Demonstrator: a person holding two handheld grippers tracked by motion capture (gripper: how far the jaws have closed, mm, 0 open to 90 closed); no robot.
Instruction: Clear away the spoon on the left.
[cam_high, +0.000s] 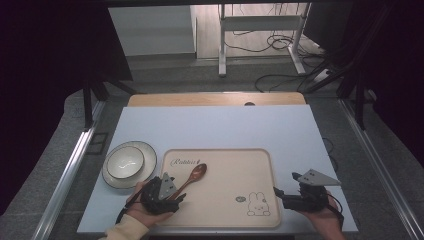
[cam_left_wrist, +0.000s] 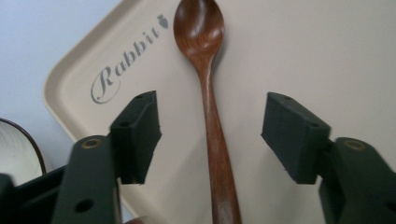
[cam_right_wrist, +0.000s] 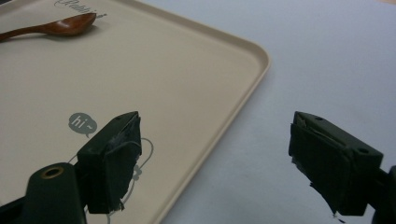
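A brown wooden spoon (cam_high: 192, 177) (cam_left_wrist: 212, 98) (cam_right_wrist: 56, 27) lies on the beige rabbit-print tray (cam_high: 235, 170) (cam_left_wrist: 299, 51) (cam_right_wrist: 154, 79), bowl end toward the tray's far left corner. My left gripper (cam_high: 172, 195) (cam_left_wrist: 210, 130) is open at the tray's near left, its jaws standing on either side of the spoon's handle without touching it. My right gripper (cam_high: 282, 192) (cam_right_wrist: 212, 154) is open at the tray's near right corner, one jaw over the tray, the other over the table.
A white bowl on a dark-rimmed plate (cam_high: 127, 162) (cam_left_wrist: 14, 154) sits just left of the tray on the pale blue table top (cam_high: 215, 127) (cam_right_wrist: 336, 60). A wooden strip (cam_high: 215, 99) runs along the table's far edge. Metal rails flank the table.
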